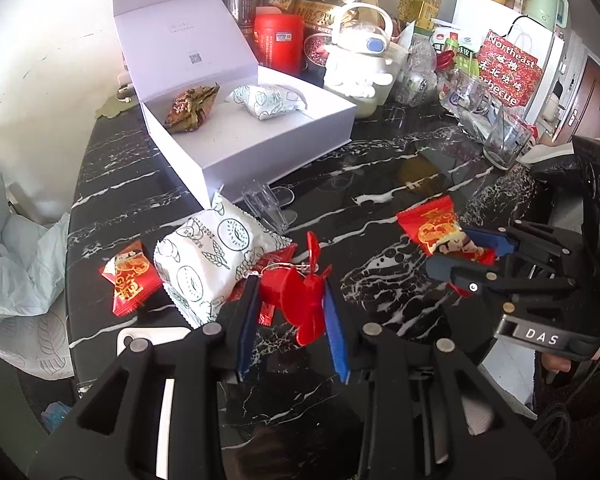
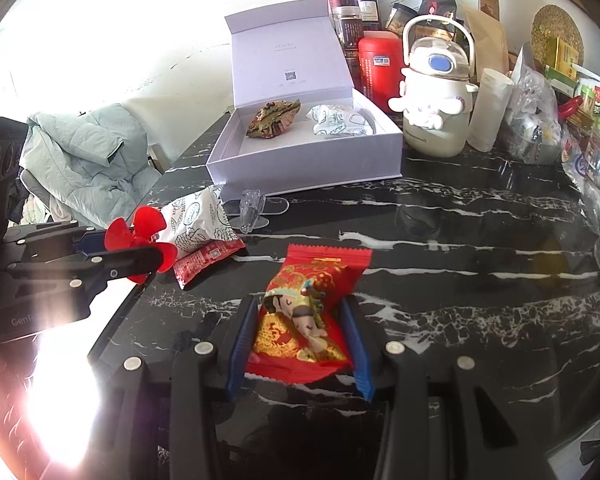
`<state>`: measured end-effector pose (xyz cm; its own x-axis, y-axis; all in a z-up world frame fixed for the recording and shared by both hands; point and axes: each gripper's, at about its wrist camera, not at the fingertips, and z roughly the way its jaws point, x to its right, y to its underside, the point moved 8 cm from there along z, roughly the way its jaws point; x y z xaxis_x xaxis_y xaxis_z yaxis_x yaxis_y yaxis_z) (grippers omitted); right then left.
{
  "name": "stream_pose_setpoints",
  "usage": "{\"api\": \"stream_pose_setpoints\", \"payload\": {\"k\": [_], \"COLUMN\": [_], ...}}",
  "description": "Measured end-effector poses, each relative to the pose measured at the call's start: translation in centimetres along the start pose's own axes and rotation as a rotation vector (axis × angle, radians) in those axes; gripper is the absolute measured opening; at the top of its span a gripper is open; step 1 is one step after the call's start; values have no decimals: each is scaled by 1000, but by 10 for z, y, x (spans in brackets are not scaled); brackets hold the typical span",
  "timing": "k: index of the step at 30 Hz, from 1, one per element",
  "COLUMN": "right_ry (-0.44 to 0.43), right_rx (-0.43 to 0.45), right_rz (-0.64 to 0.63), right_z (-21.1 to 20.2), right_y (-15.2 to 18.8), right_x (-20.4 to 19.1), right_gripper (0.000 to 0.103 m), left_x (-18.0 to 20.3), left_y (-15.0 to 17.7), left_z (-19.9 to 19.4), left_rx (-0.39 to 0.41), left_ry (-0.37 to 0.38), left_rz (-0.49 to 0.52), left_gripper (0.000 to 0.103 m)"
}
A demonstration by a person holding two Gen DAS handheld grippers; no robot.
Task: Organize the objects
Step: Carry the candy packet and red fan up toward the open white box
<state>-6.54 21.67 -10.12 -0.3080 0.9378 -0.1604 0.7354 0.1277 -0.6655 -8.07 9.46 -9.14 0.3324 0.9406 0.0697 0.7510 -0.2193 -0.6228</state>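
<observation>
Clearly, the left hand-held gripper (image 1: pixel 290 308) pinches a red propeller toy (image 1: pixel 300 296) above the tabletop (image 2: pixel 460 280); the right hand-held gripper (image 2: pixel 298 336) pinches a red snack packet (image 2: pixel 304 320). Another red packet (image 1: pixel 268 264) lies half hidden under the white packet (image 1: pixel 208 256); the white box (image 2: pixel 300 160) stands open behind.

Black marble table (image 2: pixel 440 216) carries the open white box (image 2: pixel 300 160); before it lie a clear plastic stand (image 2: pixel 252 210), white snack packet (image 2: pixel 198 220), red candy (image 1: pixel 130 280).

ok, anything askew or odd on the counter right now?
Yes: a clear plastic cup lies tipped on its side on the black marble counter, just in front of the open white box. Nothing looks spilled. A white patterned snack pack sits loose beside it.
</observation>
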Motion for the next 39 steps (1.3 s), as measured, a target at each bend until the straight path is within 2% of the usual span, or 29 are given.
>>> {"api": "stream_pose_setpoints", "payload": {"k": [18, 39], "right_ry": [-22, -86], "right_rx": [33, 63], "right_rz": [-80, -137], "right_z": [-9, 0], "right_y": [-22, -81], "right_x": [-15, -38], "right_gripper": [43, 43], "left_x": [-12, -37], "left_y": [-18, -55], "left_z": [-4, 10], "left_rx": [8, 5], "left_ry": [-85, -90], "left_rz": [13, 38], "left_gripper": [29, 29]}}
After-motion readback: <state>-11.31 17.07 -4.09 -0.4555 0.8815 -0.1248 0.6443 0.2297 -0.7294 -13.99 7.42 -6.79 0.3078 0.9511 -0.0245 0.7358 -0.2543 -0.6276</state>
